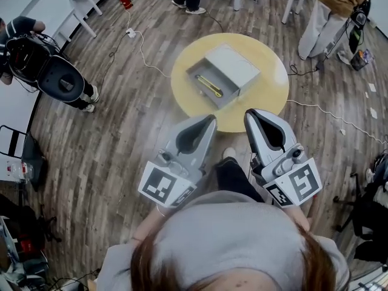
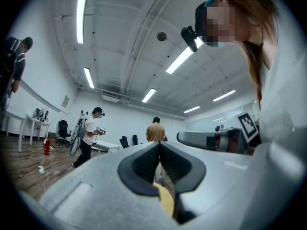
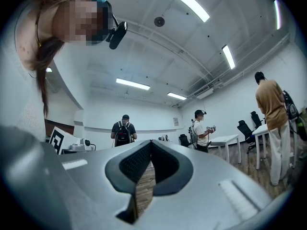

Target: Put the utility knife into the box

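Both claws are pressed together and pinching nothing: my left gripper (image 1: 210, 121) and right gripper (image 1: 250, 115) hover side by side close to my body, pointing toward the round yellow table (image 1: 274, 96), short of its near edge. On it sits the grey box (image 1: 236, 65), and the yellow utility knife (image 1: 209, 85) lies inside its open compartment. By that, I judge the placing done; the sound move is to hold both claws clear so nothing nudges the box or jars the knife.

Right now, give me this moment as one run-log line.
utility knife: inside open box | left claw: shut, empty | right claw: shut, empty
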`<state>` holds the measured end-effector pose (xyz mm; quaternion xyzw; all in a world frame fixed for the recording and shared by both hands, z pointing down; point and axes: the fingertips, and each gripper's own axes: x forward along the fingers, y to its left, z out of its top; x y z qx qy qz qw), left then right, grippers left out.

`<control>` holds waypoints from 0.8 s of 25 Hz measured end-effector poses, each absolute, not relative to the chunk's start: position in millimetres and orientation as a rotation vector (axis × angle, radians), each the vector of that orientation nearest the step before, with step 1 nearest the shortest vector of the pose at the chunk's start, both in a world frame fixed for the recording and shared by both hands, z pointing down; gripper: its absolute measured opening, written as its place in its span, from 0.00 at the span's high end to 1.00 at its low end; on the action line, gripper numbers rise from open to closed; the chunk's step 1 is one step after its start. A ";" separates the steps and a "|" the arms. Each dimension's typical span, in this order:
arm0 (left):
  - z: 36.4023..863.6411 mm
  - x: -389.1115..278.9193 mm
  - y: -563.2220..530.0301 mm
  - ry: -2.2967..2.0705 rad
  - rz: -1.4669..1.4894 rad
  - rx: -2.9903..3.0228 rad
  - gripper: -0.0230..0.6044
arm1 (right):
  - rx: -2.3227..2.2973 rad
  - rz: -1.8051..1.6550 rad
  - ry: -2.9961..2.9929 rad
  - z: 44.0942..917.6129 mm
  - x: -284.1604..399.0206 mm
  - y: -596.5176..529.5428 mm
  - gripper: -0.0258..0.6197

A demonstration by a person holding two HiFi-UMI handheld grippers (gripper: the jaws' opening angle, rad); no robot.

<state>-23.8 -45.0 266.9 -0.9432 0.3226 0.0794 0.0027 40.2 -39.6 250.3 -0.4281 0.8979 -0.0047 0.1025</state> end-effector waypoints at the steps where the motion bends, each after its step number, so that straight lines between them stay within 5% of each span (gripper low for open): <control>1: 266.4 -25.5 -35.3 0.999 0.246 -2.967 0.96 | -1.277 -0.017 2.644 249.1 38.5 -29.2 0.96; 20: 256.9 -47.8 89.6 0.960 0.286 -2.978 0.96 | -1.318 -0.012 2.625 235.2 13.5 101.6 0.96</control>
